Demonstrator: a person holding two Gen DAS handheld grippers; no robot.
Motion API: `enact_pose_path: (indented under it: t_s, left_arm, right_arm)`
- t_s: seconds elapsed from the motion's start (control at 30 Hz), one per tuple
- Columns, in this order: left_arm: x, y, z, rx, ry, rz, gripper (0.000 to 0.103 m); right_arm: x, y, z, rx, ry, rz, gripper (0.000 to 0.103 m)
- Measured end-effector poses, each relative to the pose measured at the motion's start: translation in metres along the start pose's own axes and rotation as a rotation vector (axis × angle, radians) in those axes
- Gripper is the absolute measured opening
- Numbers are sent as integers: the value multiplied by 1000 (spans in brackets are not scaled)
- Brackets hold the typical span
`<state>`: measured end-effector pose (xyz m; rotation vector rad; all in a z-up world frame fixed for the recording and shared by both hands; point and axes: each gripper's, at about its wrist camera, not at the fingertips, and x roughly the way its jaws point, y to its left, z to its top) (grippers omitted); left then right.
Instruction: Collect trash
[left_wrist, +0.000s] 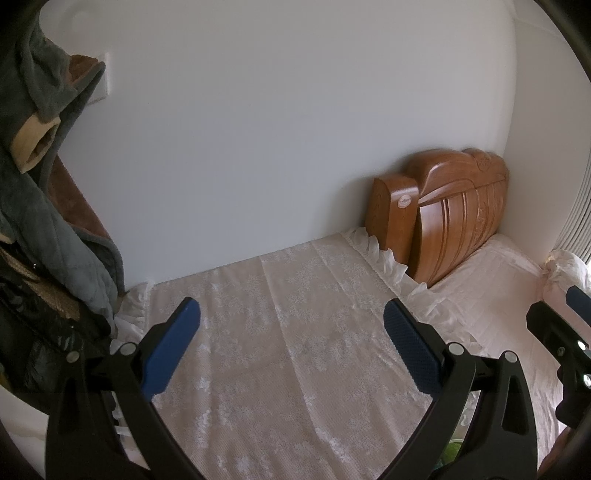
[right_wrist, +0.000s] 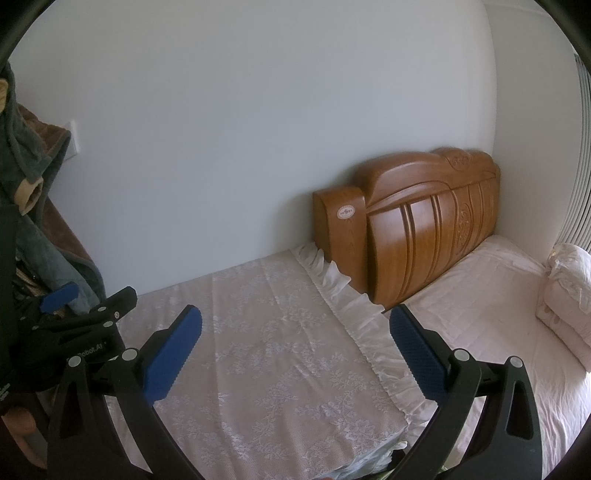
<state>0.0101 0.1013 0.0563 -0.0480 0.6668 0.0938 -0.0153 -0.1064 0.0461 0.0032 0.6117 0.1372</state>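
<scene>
No trash shows clearly in either view. My left gripper (left_wrist: 291, 314) stands open above a surface covered by a lace cloth (left_wrist: 280, 332), nothing between its blue pads (left_wrist: 170, 347). My right gripper (right_wrist: 295, 321) is open too, over the same lace cloth (right_wrist: 266, 343) near its frilled edge (right_wrist: 369, 325). In the left wrist view the right gripper (left_wrist: 561, 314) shows at the far right edge. In the right wrist view the left gripper (right_wrist: 81, 302) sits at the left. A pale bit of plastic (right_wrist: 369, 465) peeks out at the bottom edge; what it is I cannot tell.
A carved wooden headboard (right_wrist: 417, 225) leans against the white wall, beside a bed with pink sheet (right_wrist: 491, 306) and folded bedding (right_wrist: 569, 291). Hanging grey and brown clothes (left_wrist: 44, 184) crowd the left side. A green patch (left_wrist: 452, 448) shows low between the left gripper's arms.
</scene>
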Motion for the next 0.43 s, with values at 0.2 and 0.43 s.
enact_pose_path:
  t_s: [0.2, 0.43]
  left_arm:
    - [2, 1, -1, -2, 12, -11, 95]
    - [5, 2, 1, -4, 21, -15, 95]
  right_arm:
    - [2, -1, -1, 3, 4, -3, 101]
    - [1, -2, -2, 3, 5, 0, 101]
